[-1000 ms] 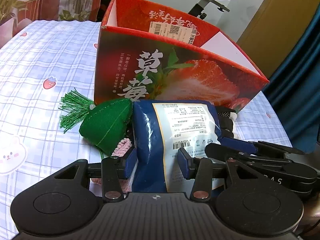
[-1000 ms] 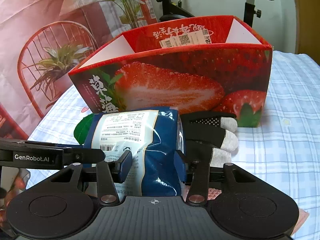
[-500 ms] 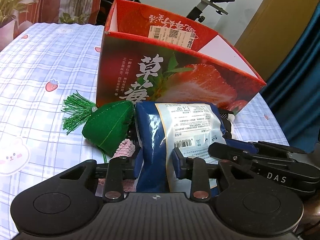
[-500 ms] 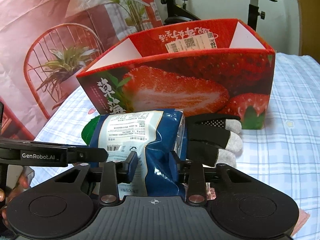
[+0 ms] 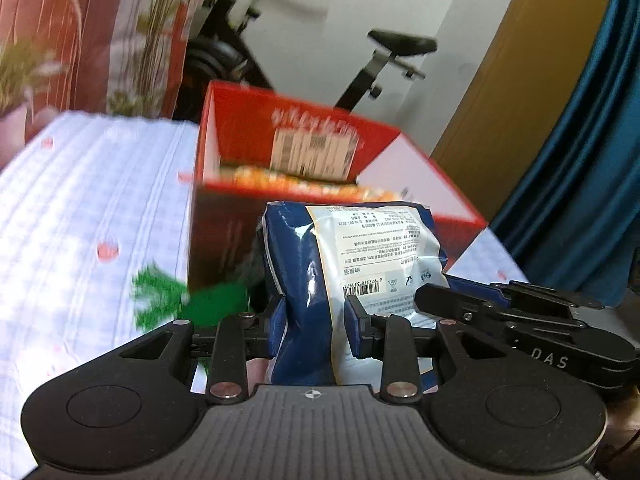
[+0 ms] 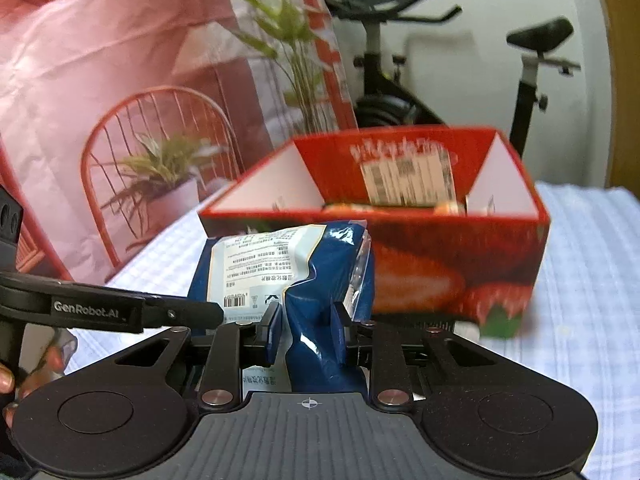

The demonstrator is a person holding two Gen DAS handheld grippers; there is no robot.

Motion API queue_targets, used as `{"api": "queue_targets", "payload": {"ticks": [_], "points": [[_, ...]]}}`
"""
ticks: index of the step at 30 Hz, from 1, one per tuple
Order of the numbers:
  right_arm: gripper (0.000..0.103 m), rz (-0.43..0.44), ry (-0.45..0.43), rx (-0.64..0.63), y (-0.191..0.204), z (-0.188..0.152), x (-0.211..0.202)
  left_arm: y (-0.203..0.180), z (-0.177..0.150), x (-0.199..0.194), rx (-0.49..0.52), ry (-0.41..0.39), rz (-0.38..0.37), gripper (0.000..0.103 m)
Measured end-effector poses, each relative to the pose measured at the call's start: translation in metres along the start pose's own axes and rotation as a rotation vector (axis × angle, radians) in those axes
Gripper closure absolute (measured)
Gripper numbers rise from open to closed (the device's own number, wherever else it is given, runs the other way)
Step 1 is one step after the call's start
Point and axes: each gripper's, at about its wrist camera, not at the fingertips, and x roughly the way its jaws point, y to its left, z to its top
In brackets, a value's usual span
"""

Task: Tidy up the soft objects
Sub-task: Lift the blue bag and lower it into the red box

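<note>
A blue and white plastic bag (image 5: 352, 264) hangs in the air in front of the red strawberry box (image 5: 224, 240), and both grippers hold it. My left gripper (image 5: 316, 320) is shut on its left lower part, the pads denting the film. My right gripper (image 6: 306, 330) pinches a blue fold of the bag (image 6: 320, 280), its jaws still closing on it. The box (image 6: 440, 264) is open at the top, with orange items (image 5: 280, 178) inside. A green felt toy (image 5: 216, 300) with a fringe lies blurred on the cloth below left. Each gripper shows in the other's view, the right gripper (image 5: 520, 320) and the left gripper (image 6: 120, 308).
A checked white and blue tablecloth (image 5: 100, 200) covers the table. An exercise bike (image 5: 384, 52) stands behind the box, and a blue curtain (image 5: 580, 160) hangs on the right. A dark glove (image 6: 436, 324) peeks out under the box's front. A person's hand (image 6: 8, 380) holds the left gripper.
Both grippers have closed tighter on the blue bag and lifted it off the table. The box and green toy now sit lower in view, and the box's inside shows.
</note>
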Motion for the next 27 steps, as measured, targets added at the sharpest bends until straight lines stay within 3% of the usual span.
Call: {"api": "queue_targets", "payload": {"ticks": [15, 23, 27], "points": [[0.079, -0.013, -0.177, -0.137, 0.0, 0.089, -0.008, -0.018, 0.079, -0.014, 0.067, -0.179, -0.025, 0.07], [0.079, -0.068, -0.293, -0.228, -0.002, 0.142, 0.017, -0.017, 0.132, 0.007, 0.081, -0.279, -0.011, 0.07], [0.079, -0.106, -0.324, -0.231, -0.008, 0.153, 0.044, -0.017, 0.144, 0.027, 0.121, -0.278, 0.022, 0.07]]}}
